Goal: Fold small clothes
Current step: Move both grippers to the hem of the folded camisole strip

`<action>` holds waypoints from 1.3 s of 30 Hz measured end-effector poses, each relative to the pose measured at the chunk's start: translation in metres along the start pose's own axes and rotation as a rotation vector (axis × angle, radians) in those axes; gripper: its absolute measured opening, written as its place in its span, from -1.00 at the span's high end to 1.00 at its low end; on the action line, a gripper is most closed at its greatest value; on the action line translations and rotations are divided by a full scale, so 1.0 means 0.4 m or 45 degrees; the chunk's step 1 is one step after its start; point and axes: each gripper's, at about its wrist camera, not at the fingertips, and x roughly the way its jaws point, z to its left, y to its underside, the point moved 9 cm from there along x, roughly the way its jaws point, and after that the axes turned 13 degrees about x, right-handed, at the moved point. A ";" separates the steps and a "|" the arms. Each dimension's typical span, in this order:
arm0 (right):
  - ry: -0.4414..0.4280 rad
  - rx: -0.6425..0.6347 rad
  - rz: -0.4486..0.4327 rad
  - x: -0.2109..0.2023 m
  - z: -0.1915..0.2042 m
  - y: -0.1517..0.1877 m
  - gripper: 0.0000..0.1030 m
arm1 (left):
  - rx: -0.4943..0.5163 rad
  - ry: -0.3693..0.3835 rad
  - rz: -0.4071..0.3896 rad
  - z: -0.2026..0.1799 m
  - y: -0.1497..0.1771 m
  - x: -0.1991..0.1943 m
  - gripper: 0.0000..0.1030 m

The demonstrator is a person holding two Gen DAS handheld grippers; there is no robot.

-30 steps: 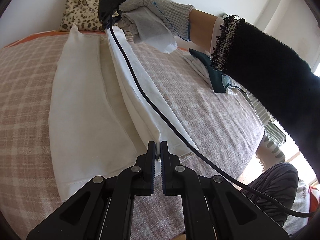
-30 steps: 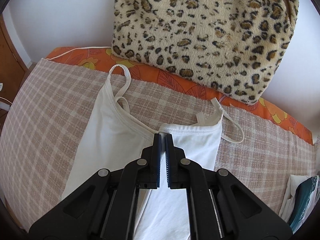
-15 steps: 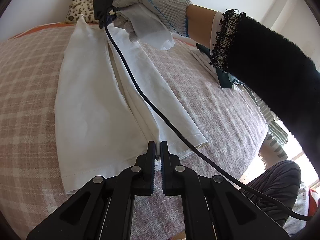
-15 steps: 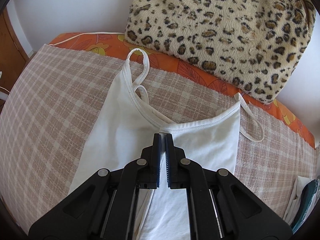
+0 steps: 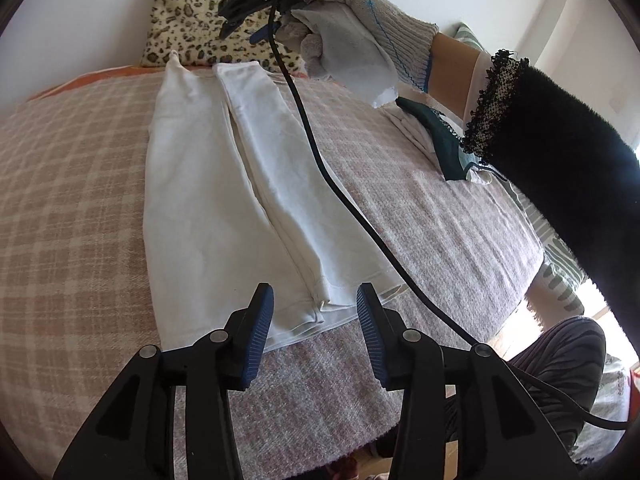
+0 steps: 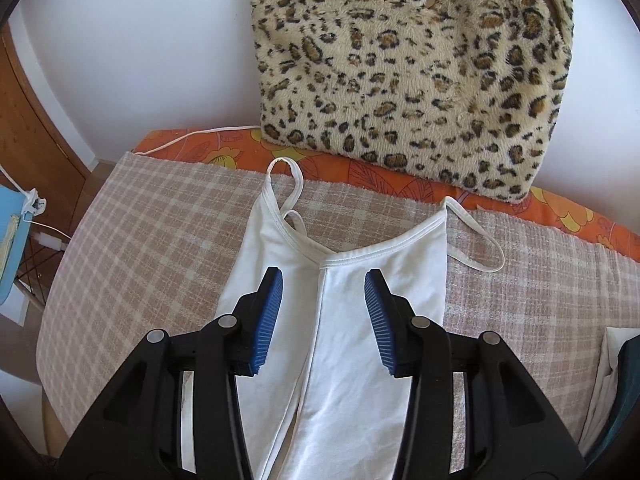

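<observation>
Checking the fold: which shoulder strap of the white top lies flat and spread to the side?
The strap on the right of the white top; the other strap points toward the leopard cushion.

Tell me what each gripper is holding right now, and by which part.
Nothing. Both the left gripper and right gripper have jaws opening, and the white camisole lies flat on the blanket, gripped by neither.

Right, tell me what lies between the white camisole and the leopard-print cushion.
In the right wrist view, a strip of plaid blanket, then the orange floral sheet separate the white camisole from the leopard-print cushion; one strap loop reaches that sheet.
</observation>
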 end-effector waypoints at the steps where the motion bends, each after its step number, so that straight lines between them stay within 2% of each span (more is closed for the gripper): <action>1: -0.008 0.013 -0.010 -0.019 -0.009 0.001 0.13 | 0.001 -0.011 -0.009 0.004 -0.003 -0.008 -0.04; 6: -0.041 0.100 -0.046 -0.111 -0.066 0.036 0.13 | -0.003 -0.046 -0.071 0.032 -0.021 -0.048 -0.06; 13: -0.072 0.185 -0.060 -0.213 -0.155 0.149 0.13 | -0.041 -0.109 -0.130 0.102 -0.048 -0.104 -0.06; 16: -0.083 0.223 -0.065 -0.254 -0.197 0.207 0.13 | -0.029 -0.148 -0.127 0.134 -0.051 -0.111 -0.21; 22: -0.127 0.287 -0.049 -0.321 -0.249 0.335 0.13 | -0.080 -0.152 -0.095 0.189 -0.021 -0.104 -0.21; 26: -0.148 0.296 -0.017 -0.343 -0.263 0.425 0.12 | -0.138 -0.128 -0.063 0.220 -0.012 -0.089 -0.22; 29: -0.160 0.316 0.029 -0.338 -0.272 0.494 0.11 | -0.177 -0.069 -0.021 0.226 -0.006 -0.071 -0.22; 36: -0.266 0.390 0.198 -0.294 -0.272 0.657 0.11 | -0.255 0.062 0.051 0.201 0.035 -0.038 -0.22; 39: -0.276 0.378 0.235 -0.278 -0.259 0.698 0.11 | -0.244 0.082 0.080 0.184 0.050 -0.023 -0.21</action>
